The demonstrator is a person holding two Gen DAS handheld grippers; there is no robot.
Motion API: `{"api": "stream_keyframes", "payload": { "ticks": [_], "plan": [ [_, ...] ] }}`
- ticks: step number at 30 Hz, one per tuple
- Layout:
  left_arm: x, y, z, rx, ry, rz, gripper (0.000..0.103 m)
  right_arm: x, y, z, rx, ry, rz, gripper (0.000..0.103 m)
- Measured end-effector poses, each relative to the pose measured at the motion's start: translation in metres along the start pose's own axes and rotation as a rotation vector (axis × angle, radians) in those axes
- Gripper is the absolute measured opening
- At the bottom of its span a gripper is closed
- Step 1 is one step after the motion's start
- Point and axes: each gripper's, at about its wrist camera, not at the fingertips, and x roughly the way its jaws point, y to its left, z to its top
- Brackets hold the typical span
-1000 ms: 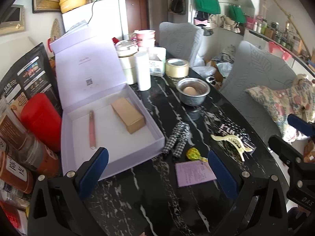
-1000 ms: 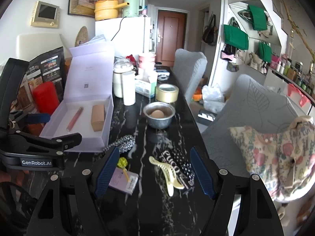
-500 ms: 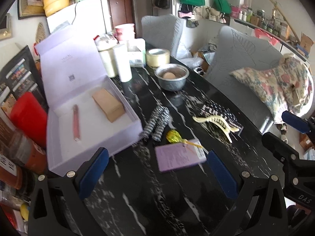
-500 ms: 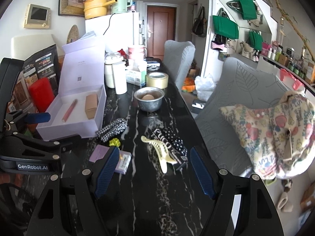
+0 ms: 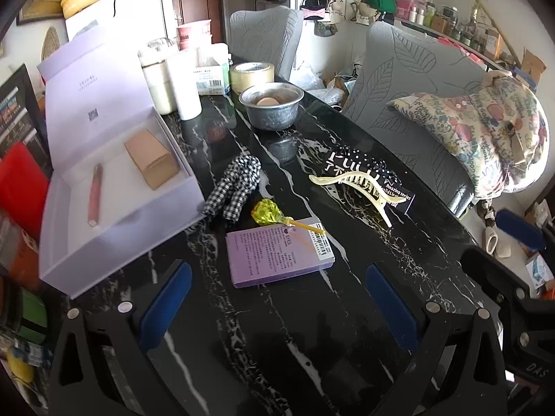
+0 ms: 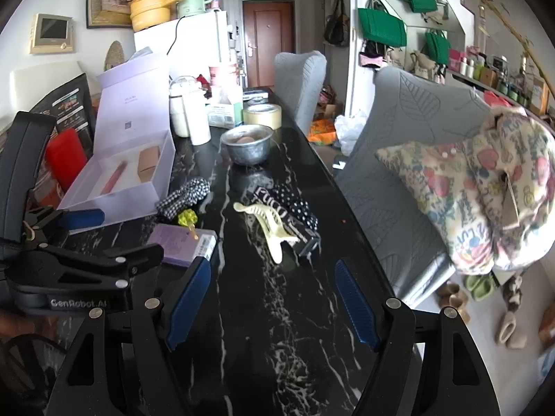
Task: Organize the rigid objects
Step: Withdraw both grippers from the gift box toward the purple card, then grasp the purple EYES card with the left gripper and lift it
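The left gripper (image 5: 277,298) hangs over the near end of the black marbled desk (image 5: 284,329), jaws apart and empty. The right gripper (image 6: 272,300) hangs beside it, jaws apart and empty.

Just ahead of the left jaws lies a flat purple box (image 5: 279,254). A lollipop in a yellow-green wrapper (image 5: 267,211) rests with its stick across the far edge of that box. A black-and-white checked fabric piece (image 5: 236,185) lies touching the front corner of the open lavender gift box (image 5: 62,270). Inside the gift box lie a pink tube (image 5: 94,194) and a brown carton (image 5: 151,163), apart from each other.

A cream hair claw clip (image 5: 360,187) lies on a black polka-dot package (image 5: 367,170). Farther back stands a metal bowl (image 5: 272,105) holding an egg (image 5: 267,101), with a tape roll (image 5: 252,75) behind it.
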Motion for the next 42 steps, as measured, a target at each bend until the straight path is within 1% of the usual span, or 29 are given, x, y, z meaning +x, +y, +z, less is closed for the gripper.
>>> {"api": "stream_keyframes", "payload": {
  "ticks": [5,13,20,24,26,28,31,36,37,38,42],
  "plan": [
    [0.015,-0.002,-0.001,-0.013,0.007,-0.014,0.103,0.008,-0.012,-0.011,0.036,0.018,-0.012,0.075],
    [0.044,-0.003,-0.003,-0.026,0.074,-0.002,0.103,0.032,-0.024,-0.020,0.065,0.064,-0.009,0.075],
    [0.069,0.001,0.001,-0.059,0.135,-0.029,0.103,0.049,-0.029,-0.021,0.075,0.099,0.005,0.075],
    [0.081,0.005,0.000,-0.076,0.171,-0.021,0.103,0.056,-0.030,-0.019,0.077,0.110,0.004,0.075],
    [0.082,0.004,-0.001,-0.066,0.161,0.000,0.103,0.058,-0.030,-0.018,0.077,0.114,0.006,0.075],
    [0.083,0.003,-0.002,-0.060,0.158,-0.001,0.103,0.061,-0.029,-0.018,0.073,0.118,0.009,0.075],
    [0.086,0.001,-0.003,-0.039,0.168,0.031,0.103,0.063,-0.030,-0.017,0.078,0.122,0.024,0.075],
    [0.086,0.002,0.000,-0.037,0.176,0.025,0.103,0.065,-0.032,-0.016,0.087,0.118,0.031,0.075],
    [0.086,0.002,0.000,-0.033,0.171,0.021,0.102,0.066,-0.032,-0.015,0.088,0.118,0.032,0.075],
    [0.084,0.002,0.000,-0.033,0.155,0.020,0.095,0.066,-0.033,-0.015,0.089,0.116,0.035,0.075],
    [0.079,0.003,-0.002,-0.048,0.125,-0.013,0.095,0.068,-0.032,-0.013,0.081,0.111,0.044,0.075]
  ]
}}
